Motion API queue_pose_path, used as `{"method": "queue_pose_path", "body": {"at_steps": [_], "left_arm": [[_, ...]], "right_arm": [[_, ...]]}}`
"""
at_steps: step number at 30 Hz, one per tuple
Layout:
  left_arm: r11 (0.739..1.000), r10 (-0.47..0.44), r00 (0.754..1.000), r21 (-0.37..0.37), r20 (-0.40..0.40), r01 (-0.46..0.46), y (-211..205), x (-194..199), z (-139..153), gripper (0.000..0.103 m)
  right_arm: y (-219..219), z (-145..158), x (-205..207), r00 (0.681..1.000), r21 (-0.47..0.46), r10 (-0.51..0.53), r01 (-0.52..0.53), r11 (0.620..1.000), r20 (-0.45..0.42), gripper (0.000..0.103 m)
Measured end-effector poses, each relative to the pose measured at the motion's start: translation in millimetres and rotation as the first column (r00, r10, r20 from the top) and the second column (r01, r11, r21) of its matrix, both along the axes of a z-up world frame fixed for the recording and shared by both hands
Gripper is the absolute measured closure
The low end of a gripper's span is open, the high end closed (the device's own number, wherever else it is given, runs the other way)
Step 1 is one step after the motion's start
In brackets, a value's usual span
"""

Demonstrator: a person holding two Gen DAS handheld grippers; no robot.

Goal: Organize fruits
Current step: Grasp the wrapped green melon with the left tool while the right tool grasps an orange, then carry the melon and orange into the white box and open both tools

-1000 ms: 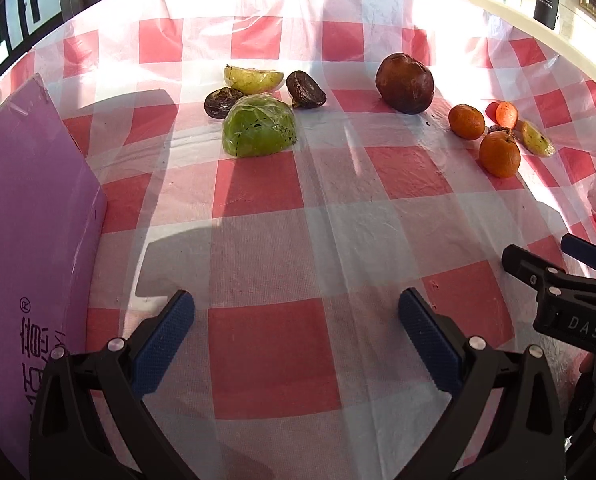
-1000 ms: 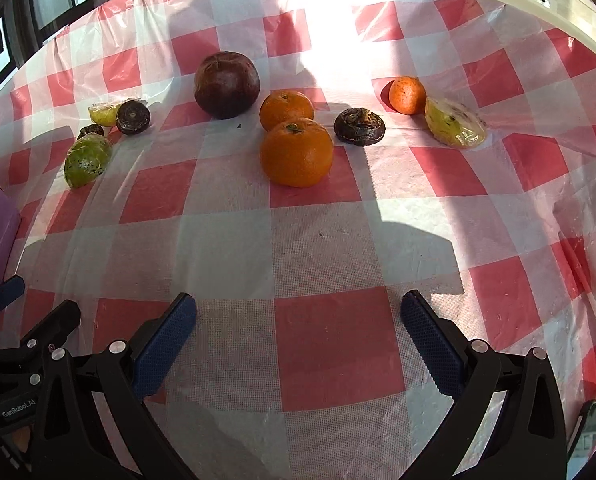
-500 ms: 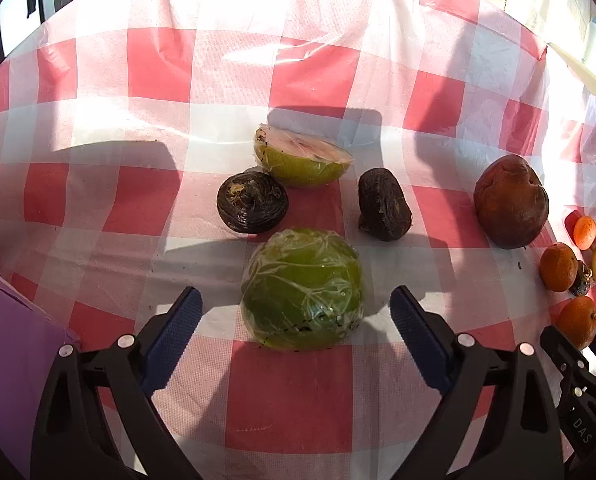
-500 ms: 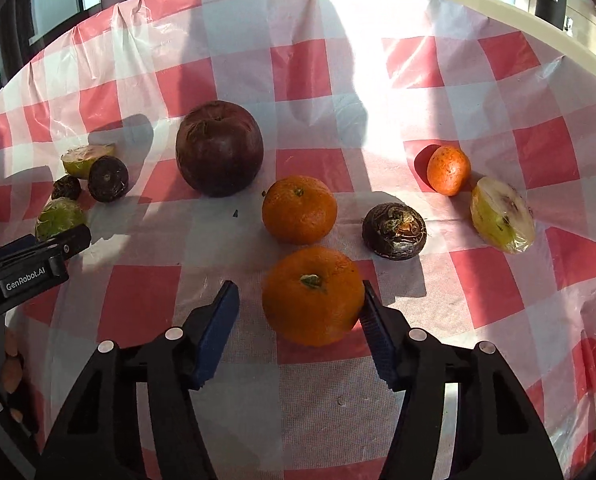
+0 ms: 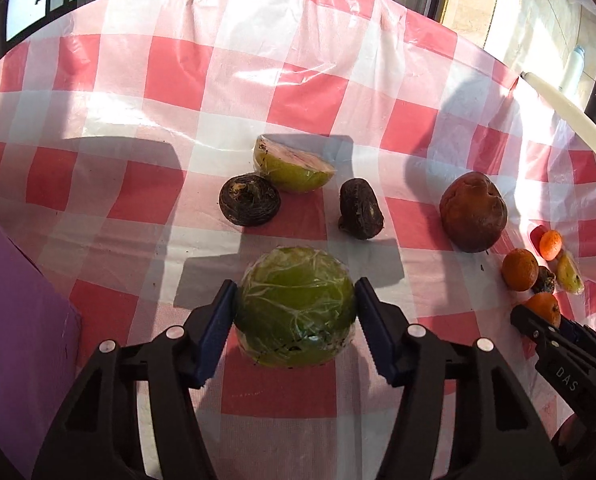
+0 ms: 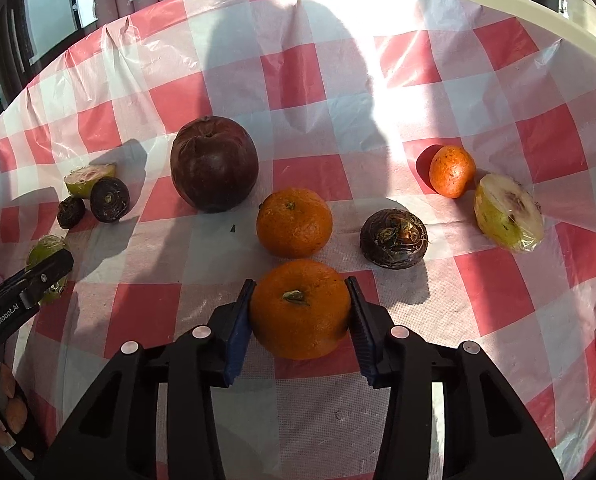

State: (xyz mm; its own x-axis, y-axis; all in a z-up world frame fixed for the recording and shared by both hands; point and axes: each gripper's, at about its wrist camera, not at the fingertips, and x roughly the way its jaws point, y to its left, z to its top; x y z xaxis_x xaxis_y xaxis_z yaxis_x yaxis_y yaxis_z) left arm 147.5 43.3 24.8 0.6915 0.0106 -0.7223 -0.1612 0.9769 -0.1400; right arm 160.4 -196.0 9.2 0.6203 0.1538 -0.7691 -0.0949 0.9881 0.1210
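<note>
At the far left of the table (image 5: 178, 92), a purple board (image 5: 14, 304) is cut off by the frame, so its use cannot be judged. Half a second ago the left gripper (image 5: 296, 312) stood wide around the wrapped green fruit (image 5: 296, 306); now its fingers (image 5: 214, 328) have been closed onto the fruit's sides, with the fruit on the cloth. Further right, the right gripper (image 6: 300, 316) has likewise been tightened on the nearest orange (image 6: 300, 310), whose flanks are met by both pads. Both grasps appear set, so lifting and sorting are judged to be next. The destination is not shown. Whether either fruit has left the cloth cannot be told, and film glare blurs the green fruit's surface.
</note>
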Motion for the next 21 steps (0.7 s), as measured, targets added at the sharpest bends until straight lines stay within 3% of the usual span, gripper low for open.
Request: {"method": "queue_pose_path", "body": {"at_steps": [5, 8, 14, 19, 21], "left_arm": [[0.997, 0.033, 0.991, -0.069, 0.128, -0.025, 0, -77, 10, 0.043], [0.994, 0.027, 0.986, -0.111, 0.164, -0.009, -4, -111, 19, 0.043], [0.993, -0.054, 0.964, -0.085, 0.259, 0.079, -14, -199, 42, 0.043], [0.99, -0.102, 0.916, -0.049, 0.388, 0.132, -6, -266, 85, 0.043], [0.995, -0.087, 0.894, -0.011, 0.439, 0.102, 0, -290, 101, 0.043]], "right_arm": [[-24, 1, -6, 0.998, 0.131, -0.051, 0.048, 0.99, 0.022, 0.059], [-30, 7, -30, 0.992, 0.153, -0.108, 0.098, 0.983, 0.061, 0.059], [4, 12, -132, 0.99, 0.249, -0.051, 0.017, 0.968, 0.13, 0.059], [35, 32, -175, 0.987, 0.285, 0.015, -0.06, 0.957, 0.158, 0.059], [51, 50, -187, 0.98, 0.29, 0.05, -0.105, 0.951, 0.19, 0.059]]}}
